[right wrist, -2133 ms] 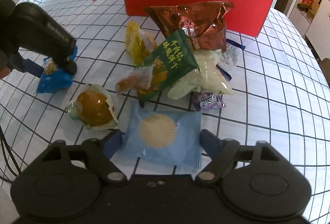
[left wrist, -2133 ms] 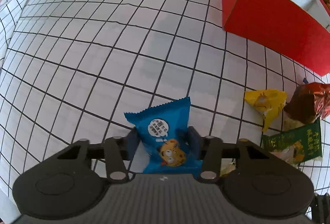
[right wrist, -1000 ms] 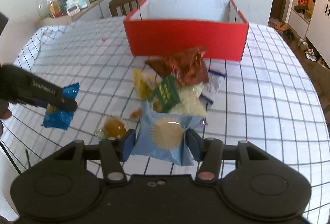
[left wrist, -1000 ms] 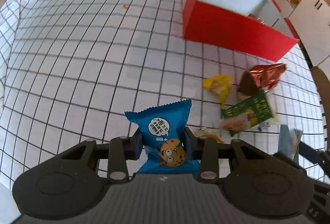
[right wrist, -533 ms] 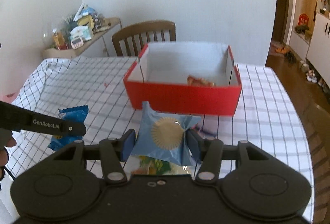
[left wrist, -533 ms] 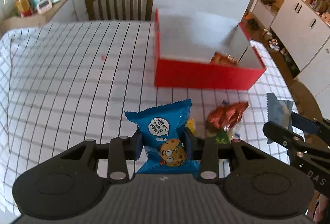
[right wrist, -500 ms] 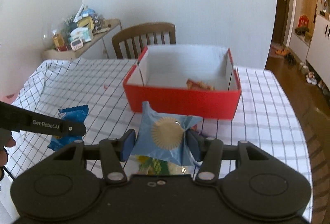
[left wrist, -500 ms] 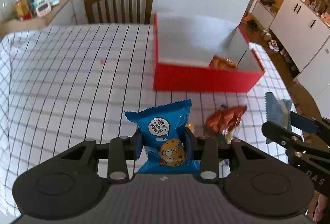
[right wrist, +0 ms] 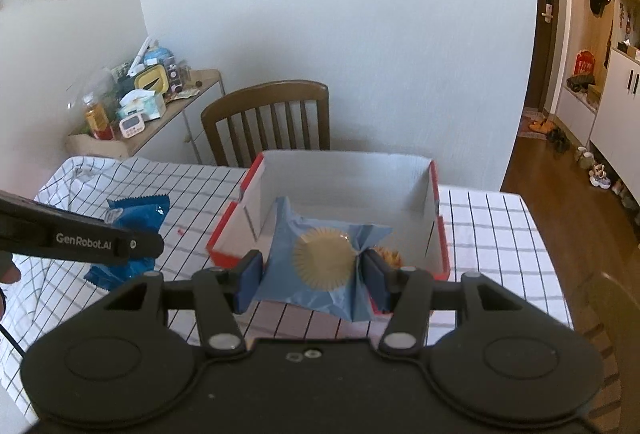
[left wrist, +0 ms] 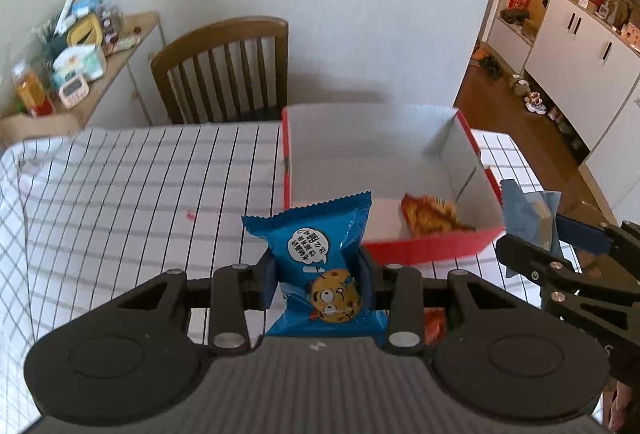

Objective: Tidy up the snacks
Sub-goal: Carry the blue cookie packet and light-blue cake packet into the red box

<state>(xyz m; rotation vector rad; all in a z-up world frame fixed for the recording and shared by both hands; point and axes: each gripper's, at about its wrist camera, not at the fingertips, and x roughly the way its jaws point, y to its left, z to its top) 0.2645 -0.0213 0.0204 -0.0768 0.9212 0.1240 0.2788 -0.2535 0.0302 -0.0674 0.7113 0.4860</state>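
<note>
Left tool grips a blue cookie packet, right tool a pale-blue cake packet, before the red box holding an orange snack, a wooden chair behind the checked surface

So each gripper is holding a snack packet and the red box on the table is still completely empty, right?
Not quite. Each gripper does hold a packet, but the red box isn't empty: an orange snack packet already lies in it, by its right wall, as the left wrist view shows.
</note>
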